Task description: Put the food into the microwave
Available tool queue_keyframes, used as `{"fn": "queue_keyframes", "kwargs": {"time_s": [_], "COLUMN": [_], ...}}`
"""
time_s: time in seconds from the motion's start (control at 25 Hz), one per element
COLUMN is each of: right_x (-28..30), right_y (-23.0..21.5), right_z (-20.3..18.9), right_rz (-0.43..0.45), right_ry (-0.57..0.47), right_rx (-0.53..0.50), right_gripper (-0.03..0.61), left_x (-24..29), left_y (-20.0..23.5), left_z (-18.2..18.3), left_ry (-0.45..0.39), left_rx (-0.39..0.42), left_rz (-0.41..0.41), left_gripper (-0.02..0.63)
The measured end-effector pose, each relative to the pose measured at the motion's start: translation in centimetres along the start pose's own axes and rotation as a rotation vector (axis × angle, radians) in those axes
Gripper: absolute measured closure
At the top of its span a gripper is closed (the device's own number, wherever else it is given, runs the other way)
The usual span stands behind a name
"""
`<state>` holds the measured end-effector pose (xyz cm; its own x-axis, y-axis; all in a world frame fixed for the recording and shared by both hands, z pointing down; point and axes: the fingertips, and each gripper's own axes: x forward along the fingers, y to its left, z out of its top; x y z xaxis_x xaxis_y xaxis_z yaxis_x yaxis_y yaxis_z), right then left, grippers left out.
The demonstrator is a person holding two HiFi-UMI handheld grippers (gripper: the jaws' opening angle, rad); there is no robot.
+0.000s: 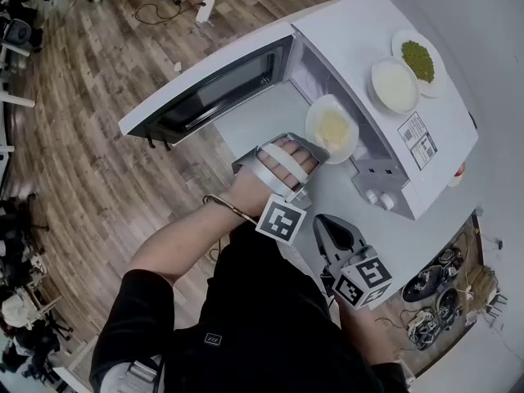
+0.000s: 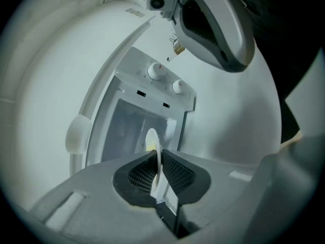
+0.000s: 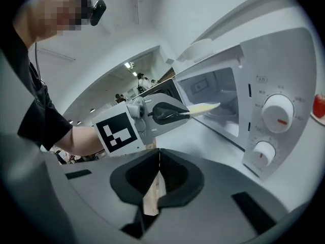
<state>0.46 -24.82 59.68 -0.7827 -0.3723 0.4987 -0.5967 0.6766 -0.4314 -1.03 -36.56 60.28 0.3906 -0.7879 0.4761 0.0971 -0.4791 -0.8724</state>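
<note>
White plate [image 1: 332,128] of pale yellow food hovers at the microwave's [image 1: 344,31] open mouth, its far edge seemingly just past the threshold. Its near rim is pinched between the almost-closed jaws of the left gripper [image 1: 316,151], so the plate reaches straight ahead of that gripper, roughly level, towards the cavity; the coming push runs along the gripper's own line, inward, clear of the door [image 1: 213,88] swung wide at the microwave's left. The right gripper [image 1: 329,224], shut on nothing, hangs farther out, before the microwave's control panel
</note>
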Motion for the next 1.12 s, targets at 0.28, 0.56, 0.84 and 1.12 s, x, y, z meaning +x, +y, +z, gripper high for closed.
{"fn": "queue_keyframes", "kwargs": {"time_s": [0.28,0.56,0.84,1.12], "right_x": [1.8,2.6,1.6,-2.2], "right_y": [-2.2,-3.7,-4.3,-5.9], "right_z": [0.6,0.7,0.9,0.7], "right_rz": [-0.024,-0.054,-0.076,-0.172], "right_ry": [-0.016,-0.046,-0.109,-0.172], "right_rx": [0.052,0.133,0.198,0.256], "right_gripper": [0.563,0.563,0.563,0.563], "left_x": [4.3,7.4,10.9,13.8], "left_y": [-0.7,-1.1,-0.4,-1.7], "left_z": [-1.1,-1.4,-1.2,1.0], "left_ry": [-0.012,-0.039,-0.051,-0.112], "left_rx": [0.01,0.069,0.099,-0.061], "left_rz": [-0.023,-0.045,-0.067,-0.253], "left_gripper": [0.581,0.581,0.583,0.581]}}
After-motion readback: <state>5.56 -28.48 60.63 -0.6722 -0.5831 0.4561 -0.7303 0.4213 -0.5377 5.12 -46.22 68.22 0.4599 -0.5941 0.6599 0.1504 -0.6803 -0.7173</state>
